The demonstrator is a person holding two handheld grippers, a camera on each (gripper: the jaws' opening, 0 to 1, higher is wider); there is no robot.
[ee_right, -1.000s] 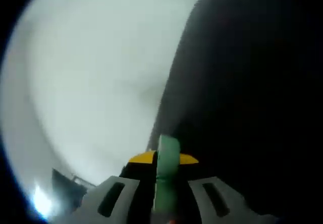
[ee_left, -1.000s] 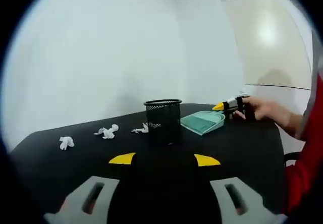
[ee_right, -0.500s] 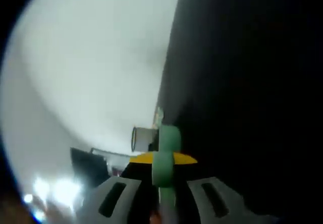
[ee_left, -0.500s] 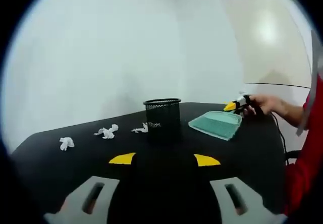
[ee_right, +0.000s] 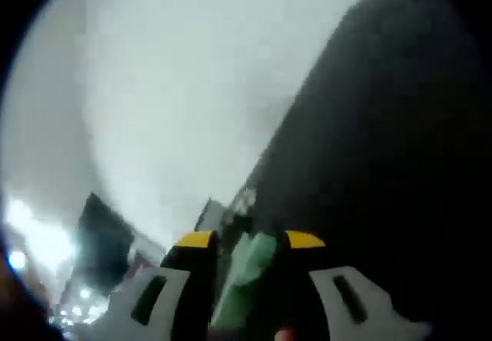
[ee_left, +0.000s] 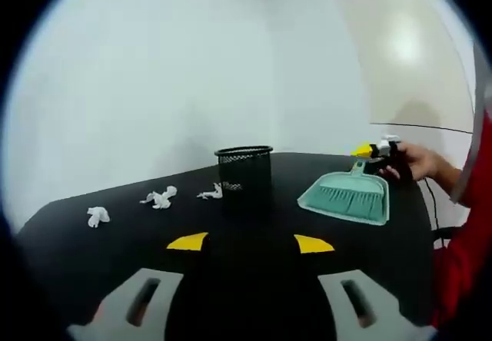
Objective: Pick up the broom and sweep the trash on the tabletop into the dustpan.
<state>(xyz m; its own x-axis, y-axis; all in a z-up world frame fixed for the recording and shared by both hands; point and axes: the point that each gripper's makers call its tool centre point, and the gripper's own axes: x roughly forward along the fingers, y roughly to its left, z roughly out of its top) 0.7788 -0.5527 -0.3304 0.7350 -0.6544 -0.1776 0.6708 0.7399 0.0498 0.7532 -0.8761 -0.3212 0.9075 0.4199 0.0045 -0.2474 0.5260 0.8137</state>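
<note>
pale wall, black table

Left idle, right clamped.
Left gripper low over the table, jaws apart, nothing between. Right gripper tilted, jaws closed on green handle; hand behind it.
</note>
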